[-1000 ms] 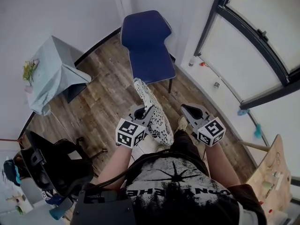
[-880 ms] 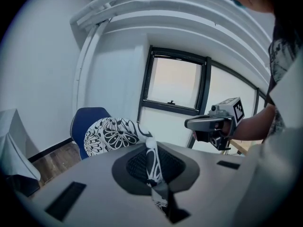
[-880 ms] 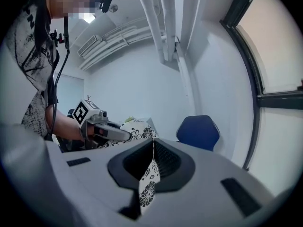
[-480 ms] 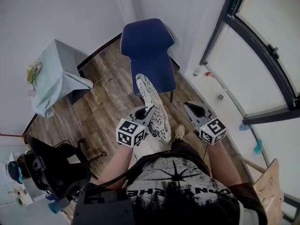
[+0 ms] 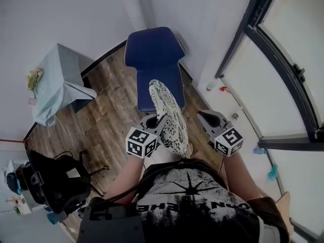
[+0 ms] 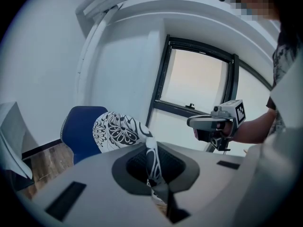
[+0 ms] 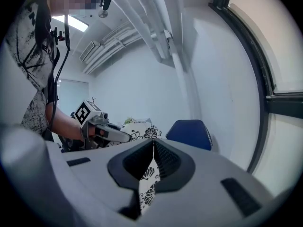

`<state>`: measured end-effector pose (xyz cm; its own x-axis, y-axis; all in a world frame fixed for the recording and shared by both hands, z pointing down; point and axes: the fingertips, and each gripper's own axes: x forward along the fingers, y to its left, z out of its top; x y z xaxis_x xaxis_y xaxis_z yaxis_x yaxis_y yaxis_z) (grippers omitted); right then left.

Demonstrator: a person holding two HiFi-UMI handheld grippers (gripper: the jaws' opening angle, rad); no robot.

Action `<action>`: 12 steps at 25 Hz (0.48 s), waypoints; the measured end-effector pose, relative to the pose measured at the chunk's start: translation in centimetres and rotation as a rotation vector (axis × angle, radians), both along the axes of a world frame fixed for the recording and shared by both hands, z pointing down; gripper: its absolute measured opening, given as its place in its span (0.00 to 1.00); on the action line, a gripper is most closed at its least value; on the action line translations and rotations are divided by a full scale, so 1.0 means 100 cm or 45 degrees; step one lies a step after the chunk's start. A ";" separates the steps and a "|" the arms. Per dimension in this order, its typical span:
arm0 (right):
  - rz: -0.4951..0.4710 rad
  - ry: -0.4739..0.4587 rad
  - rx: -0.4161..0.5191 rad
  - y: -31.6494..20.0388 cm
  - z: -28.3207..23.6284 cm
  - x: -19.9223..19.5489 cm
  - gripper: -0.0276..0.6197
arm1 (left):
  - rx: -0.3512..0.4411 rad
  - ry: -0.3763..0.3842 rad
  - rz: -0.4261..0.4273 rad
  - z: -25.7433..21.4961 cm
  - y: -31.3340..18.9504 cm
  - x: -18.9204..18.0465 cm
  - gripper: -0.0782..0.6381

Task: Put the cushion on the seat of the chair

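A blue chair (image 5: 154,65) stands against the white wall ahead, its seat bare; it also shows in the left gripper view (image 6: 78,131) and the right gripper view (image 7: 189,132). The white cushion with black flower print (image 5: 169,118) hangs on edge in the air short of the seat. My left gripper (image 5: 154,121) is shut on the cushion's (image 6: 118,131) rim. My right gripper (image 5: 206,118) is level with it to the right, apart from the cushion, jaws closed with nothing visibly held. Printed fabric shows only through the slit under them.
A small table under a pale cloth (image 5: 58,82) with flowers (image 5: 33,80) stands at the left. A black office chair (image 5: 55,184) is at the lower left. A dark-framed window (image 5: 273,49) runs along the right, with small items (image 5: 223,89) on the floor below it.
The blue chair has drawn closer and lower in the head view. Both grippers have advanced toward it, the left still carrying the cushion. The jaws look unchanged.
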<state>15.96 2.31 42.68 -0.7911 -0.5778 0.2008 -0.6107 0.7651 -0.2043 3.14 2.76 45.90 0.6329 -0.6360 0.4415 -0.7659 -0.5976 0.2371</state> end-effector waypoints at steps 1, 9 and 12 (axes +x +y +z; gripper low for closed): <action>-0.014 0.000 0.000 -0.001 -0.001 -0.001 0.07 | 0.002 0.004 -0.007 -0.001 -0.003 0.001 0.14; -0.090 -0.022 -0.047 -0.030 0.017 0.006 0.07 | -0.008 0.019 -0.060 0.008 -0.044 0.026 0.14; -0.110 -0.032 -0.062 -0.036 0.021 0.003 0.07 | -0.009 0.008 -0.052 0.009 -0.057 0.032 0.14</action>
